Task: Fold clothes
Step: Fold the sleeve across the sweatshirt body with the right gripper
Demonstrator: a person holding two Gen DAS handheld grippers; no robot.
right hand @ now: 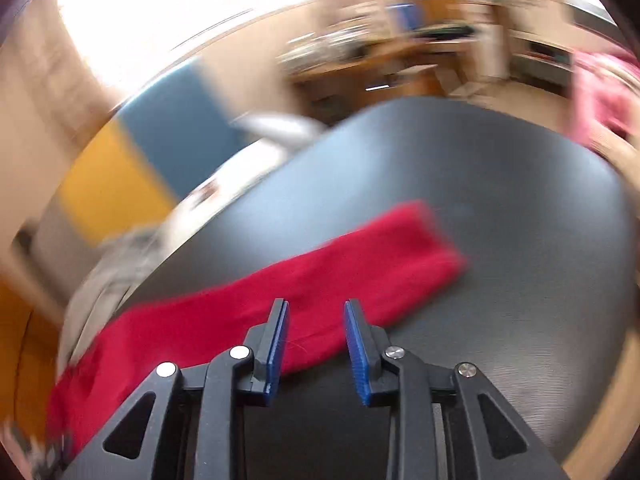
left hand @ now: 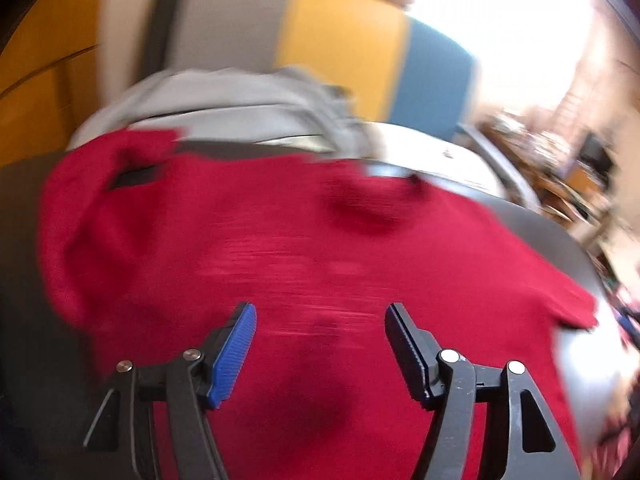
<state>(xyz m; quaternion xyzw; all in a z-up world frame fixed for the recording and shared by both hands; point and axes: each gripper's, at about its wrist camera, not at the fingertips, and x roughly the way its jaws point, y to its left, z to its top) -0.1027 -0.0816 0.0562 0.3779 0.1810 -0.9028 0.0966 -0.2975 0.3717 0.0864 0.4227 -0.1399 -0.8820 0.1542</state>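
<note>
A red garment [left hand: 280, 248] lies spread on a dark grey table [left hand: 20, 240]. My left gripper [left hand: 320, 312] hovers open over its near part, holding nothing. In the right wrist view the red garment [right hand: 320, 276] shows as a long strip with a sleeve end at the right. My right gripper [right hand: 316, 308] is open above the strip's near edge, on the dark table [right hand: 500, 200], and empty. Both views are motion-blurred.
A pile of grey clothes [left hand: 224, 100] lies at the table's far edge, also in the right wrist view [right hand: 116, 264]. A chair with grey, yellow and blue panels [left hand: 340, 48] stands behind. Pink cloth [right hand: 600, 88] shows at far right. Cluttered shelves stand beyond.
</note>
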